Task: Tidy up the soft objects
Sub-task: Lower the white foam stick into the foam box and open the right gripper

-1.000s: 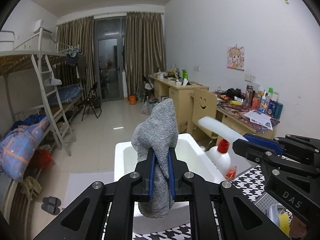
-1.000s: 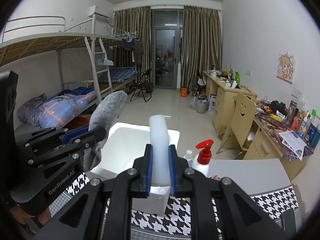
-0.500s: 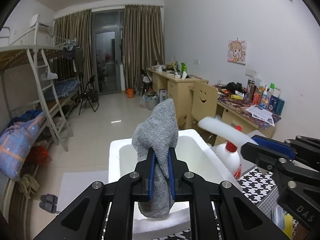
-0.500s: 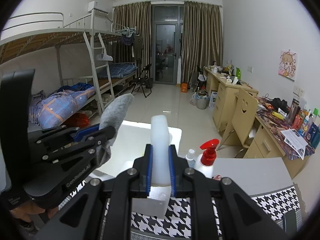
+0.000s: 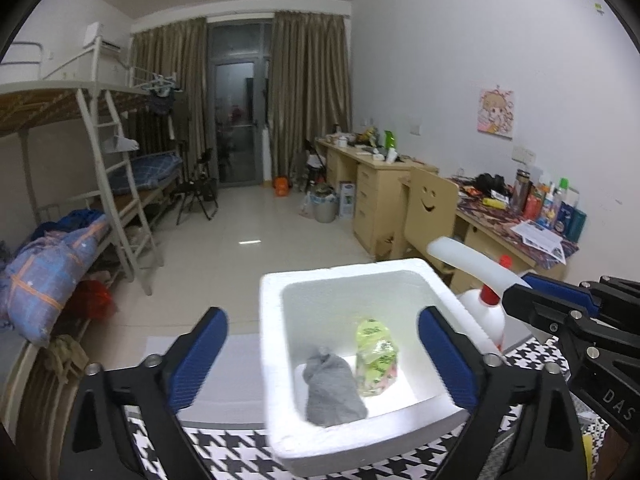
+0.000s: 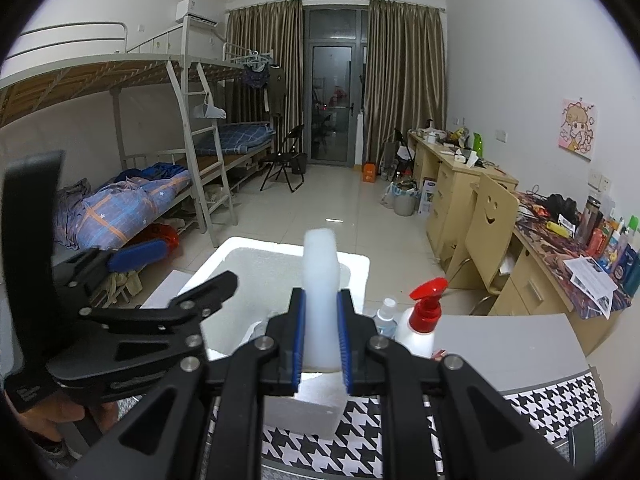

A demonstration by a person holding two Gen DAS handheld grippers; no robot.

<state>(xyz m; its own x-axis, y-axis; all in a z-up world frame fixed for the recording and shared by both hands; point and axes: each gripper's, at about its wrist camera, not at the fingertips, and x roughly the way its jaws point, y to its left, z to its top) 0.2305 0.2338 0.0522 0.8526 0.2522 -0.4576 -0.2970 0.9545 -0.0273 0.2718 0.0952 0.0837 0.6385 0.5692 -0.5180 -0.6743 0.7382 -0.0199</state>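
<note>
The left gripper (image 5: 322,354) hangs over the foam box (image 5: 276,364) with its blue pads spread wide apart and nothing between them. In the box lies the grey sock (image 5: 332,390) — crumpled on the floor of it, toward the near left side — touching or just beside a green-yellow packet (image 5: 376,354) to its right.

The right gripper (image 6: 322,338) is clamped on a white sponge (image 6: 321,280), which stands upright between the pads and reaches above the box's near rim. In the left wrist view the sponge (image 5: 468,260) juts in from the right, over the box's far right corner.

The box sits on a counter (image 6: 360,440) with a houndstooth cloth — just right of it stand a red-capped pump bottle (image 6: 420,328) and a small clear bottle (image 6: 386,318).
</note>
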